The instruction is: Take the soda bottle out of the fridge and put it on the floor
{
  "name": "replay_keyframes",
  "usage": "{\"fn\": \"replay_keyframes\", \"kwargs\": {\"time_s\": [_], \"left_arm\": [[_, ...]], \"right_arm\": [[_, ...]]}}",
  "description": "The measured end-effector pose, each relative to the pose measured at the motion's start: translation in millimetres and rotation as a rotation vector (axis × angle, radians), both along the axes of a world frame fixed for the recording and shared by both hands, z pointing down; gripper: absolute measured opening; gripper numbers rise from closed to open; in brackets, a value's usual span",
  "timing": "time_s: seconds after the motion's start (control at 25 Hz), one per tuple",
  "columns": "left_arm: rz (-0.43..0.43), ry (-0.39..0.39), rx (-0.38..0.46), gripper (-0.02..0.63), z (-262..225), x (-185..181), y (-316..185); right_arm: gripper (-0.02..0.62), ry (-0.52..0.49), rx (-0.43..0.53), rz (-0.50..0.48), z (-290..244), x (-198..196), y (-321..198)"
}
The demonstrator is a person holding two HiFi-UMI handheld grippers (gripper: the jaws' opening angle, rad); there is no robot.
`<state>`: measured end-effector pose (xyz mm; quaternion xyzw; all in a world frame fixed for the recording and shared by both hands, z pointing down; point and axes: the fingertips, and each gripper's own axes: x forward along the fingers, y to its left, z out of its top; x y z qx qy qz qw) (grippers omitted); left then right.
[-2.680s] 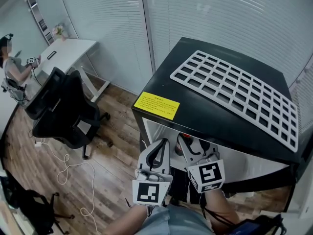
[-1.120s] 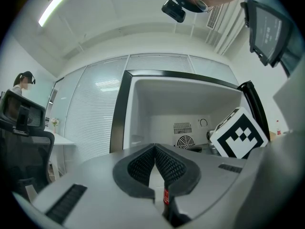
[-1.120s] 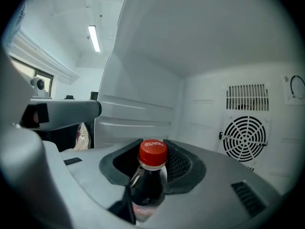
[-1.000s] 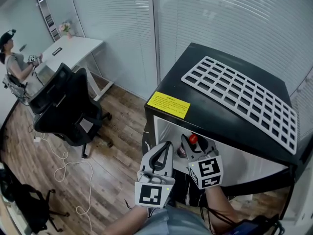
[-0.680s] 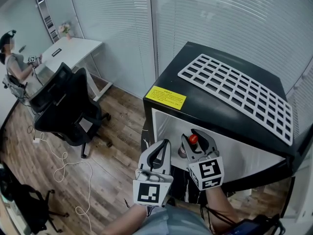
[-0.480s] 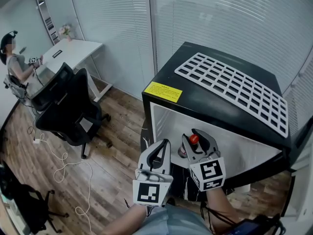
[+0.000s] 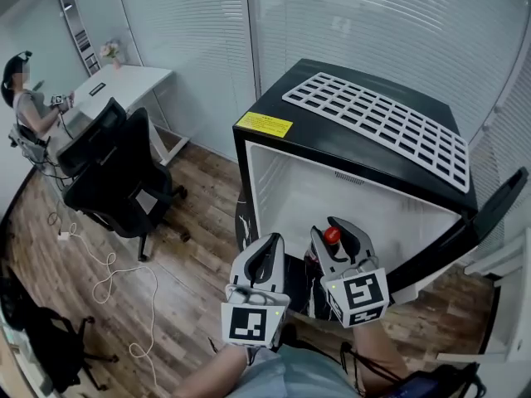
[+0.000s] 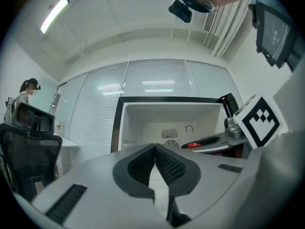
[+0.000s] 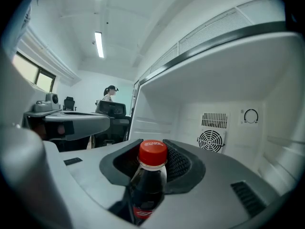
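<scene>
My right gripper is shut on the dark soda bottle just below its red cap, and holds it upright at the mouth of the open black fridge. In the right gripper view the bottle stands between the ribbed pads, with the fridge's white inside and its round fan grille behind. My left gripper hangs beside it on the left, shut and holding nothing. In the left gripper view its pads meet, and the red cap shows to the right.
A white grid rack lies on top of the fridge, whose door stands open at the right. On the wood floor to the left are a black office chair, a loose white cable and a white desk with a person seated at it.
The right gripper with the bottle has drawn back out of the fridge toward me. The red cap, hidden at first, now shows, and more of the white inside is in view. The left gripper stayed shut.
</scene>
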<state>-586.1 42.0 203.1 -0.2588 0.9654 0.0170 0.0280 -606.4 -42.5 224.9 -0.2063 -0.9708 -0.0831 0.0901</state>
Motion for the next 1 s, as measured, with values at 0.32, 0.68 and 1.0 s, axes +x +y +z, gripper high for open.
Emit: {"fn": "replay_keyframes", "kwargs": {"time_s": [0.32,0.68,1.0], "left_arm": [[0.09,-0.012,-0.014,0.017,-1.3,24.5,-8.2],[0.314,-0.053,-0.003,0.017,-17.5,69.8,-16.5],[0.506,-0.101,0.027,0.017,-36.7,130.9,-15.1]], "right_arm": [[0.14,-0.012,-0.016,0.08,-0.6,42.4,-10.6],[0.14,-0.037,-0.027,0.304,-11.8,105.9,-19.0],[0.14,-0.059,-0.021,0.476,-15.3,183.6,-11.5]]}}
